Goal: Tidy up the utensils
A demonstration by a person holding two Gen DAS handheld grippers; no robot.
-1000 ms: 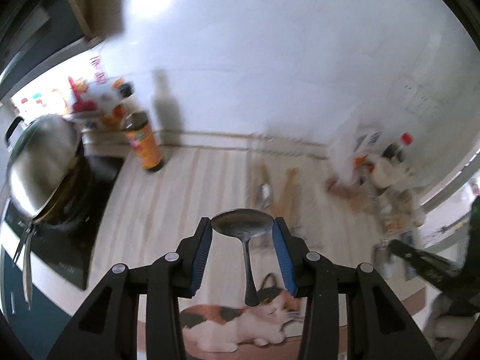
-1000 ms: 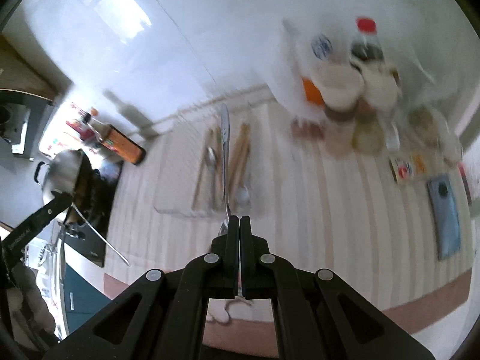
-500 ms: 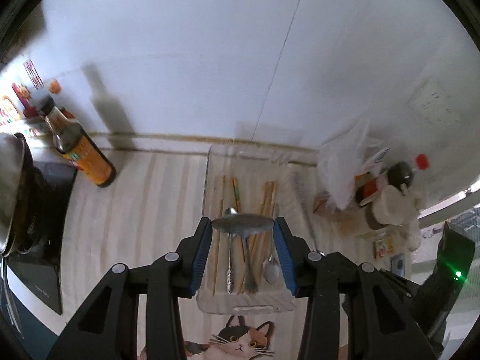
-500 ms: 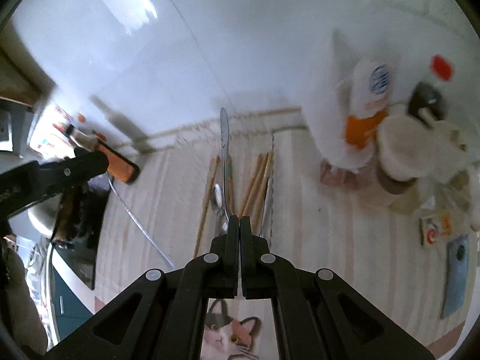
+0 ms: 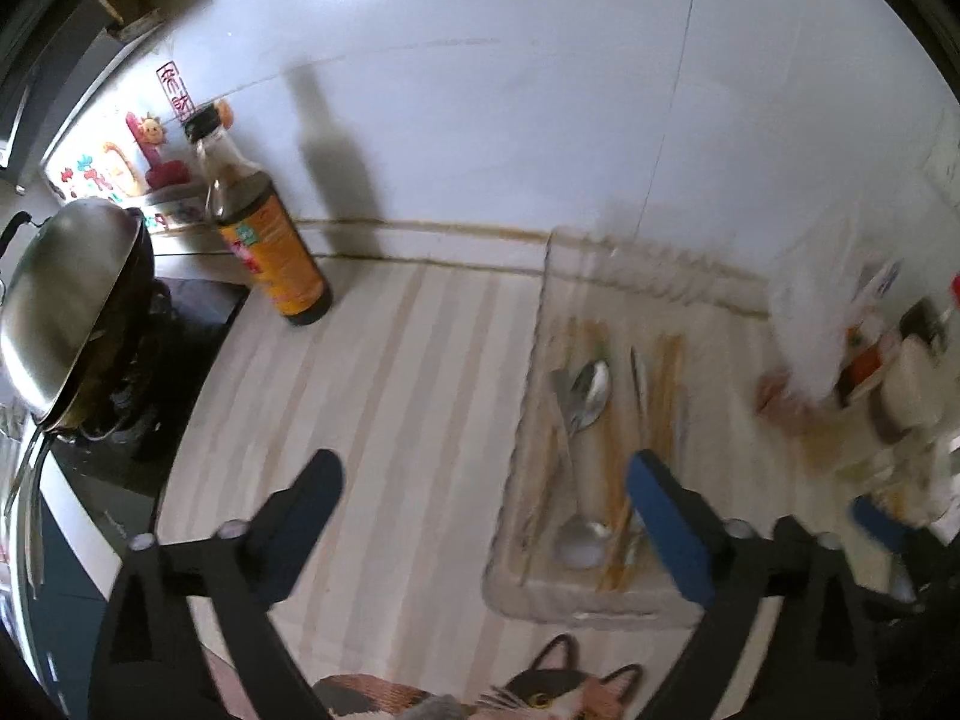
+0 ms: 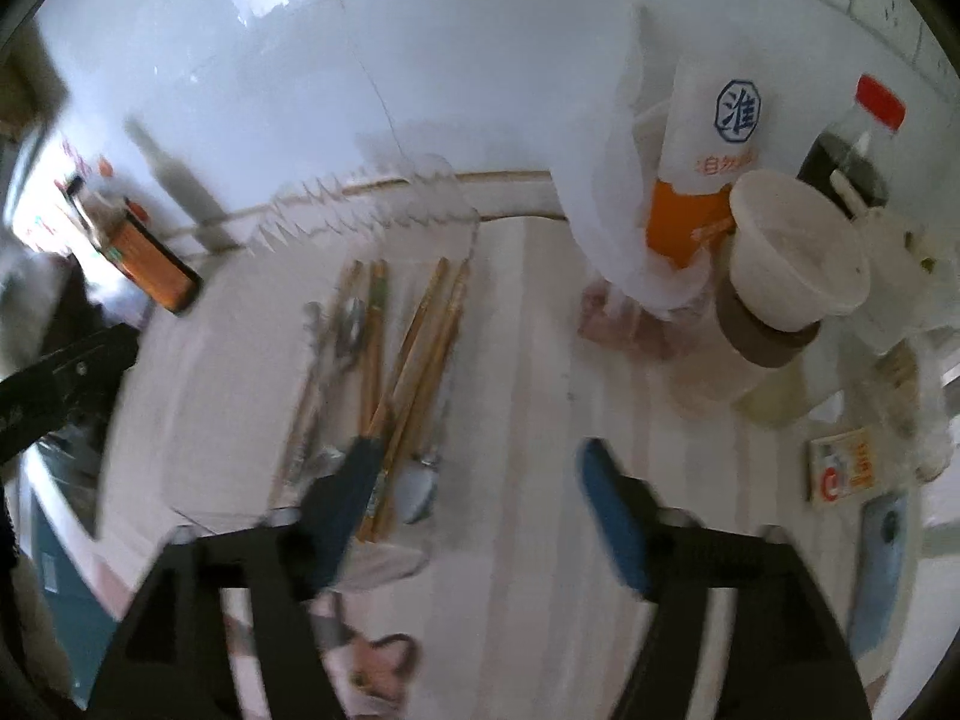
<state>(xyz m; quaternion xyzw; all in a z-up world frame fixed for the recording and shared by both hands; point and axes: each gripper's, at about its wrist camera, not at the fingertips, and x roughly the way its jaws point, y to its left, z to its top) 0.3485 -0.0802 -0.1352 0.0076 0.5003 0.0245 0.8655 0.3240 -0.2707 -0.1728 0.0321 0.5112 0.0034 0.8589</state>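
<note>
Lying in the clear tray on the striped counter: spoons, wooden chopsticks, all lengthwise. Left gripper: jaws opening, spread wide, nothing between them, above the tray's left edge. Right gripper: jaws opening, empty, over the tray's near right corner. Sauce bottle: upright, by the wall, beside the wok.
</note>
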